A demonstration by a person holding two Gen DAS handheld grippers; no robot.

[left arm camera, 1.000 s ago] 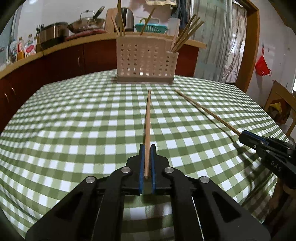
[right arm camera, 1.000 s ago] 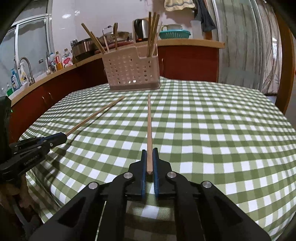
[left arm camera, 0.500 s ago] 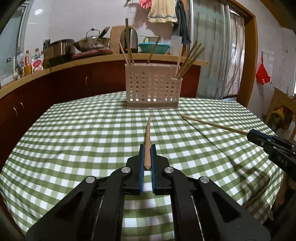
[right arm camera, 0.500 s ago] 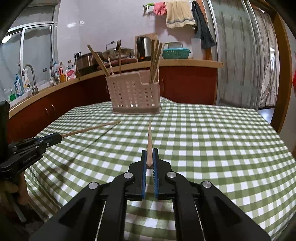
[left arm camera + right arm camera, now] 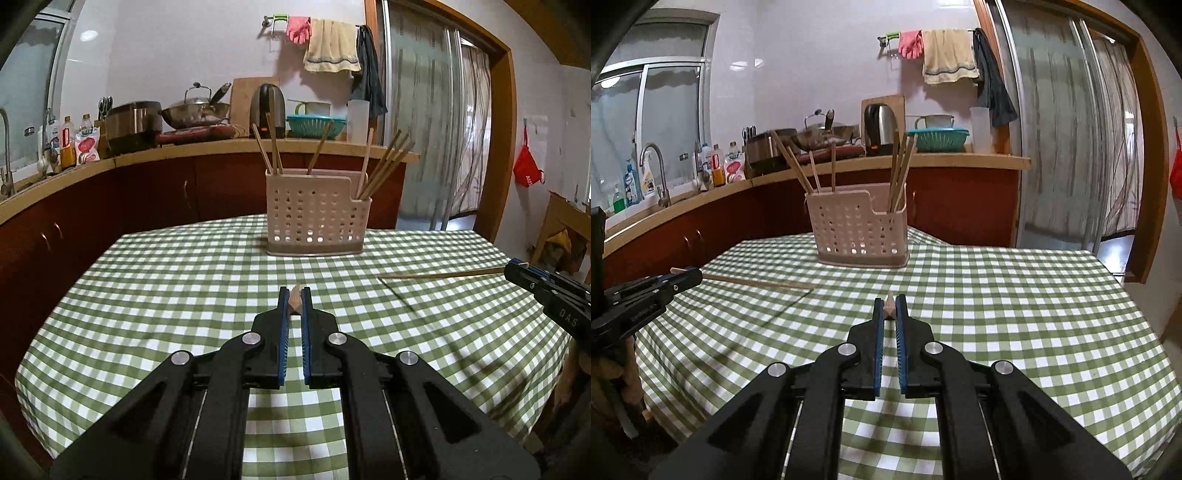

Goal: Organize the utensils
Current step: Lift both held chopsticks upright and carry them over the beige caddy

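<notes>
A pale perforated utensil holder [image 5: 317,218] stands at the far side of the checked table, with several wooden chopsticks upright in it; it also shows in the right wrist view [image 5: 858,232]. My left gripper [image 5: 294,295] is shut on a wooden chopstick [image 5: 294,297], seen end-on and pointing toward the holder. My right gripper [image 5: 890,302] is shut on another chopstick [image 5: 889,303], also end-on. In the left wrist view the right gripper [image 5: 517,267] holds its chopstick [image 5: 439,275] level above the table. In the right wrist view the left gripper [image 5: 694,275] holds its chopstick [image 5: 757,283] the same way.
The green checked tablecloth [image 5: 184,280] covers the round table. Behind it runs a kitchen counter [image 5: 147,155] with pots, a kettle, bottles and a teal basket. A sink tap [image 5: 657,173] is at the left. A doorway with curtains [image 5: 1071,147] is at the right.
Both grippers have risen and tilted level, lifting both chopsticks off the table. Each chopstick now points at the holder and is seen end-on instead of lying along the cloth.
</notes>
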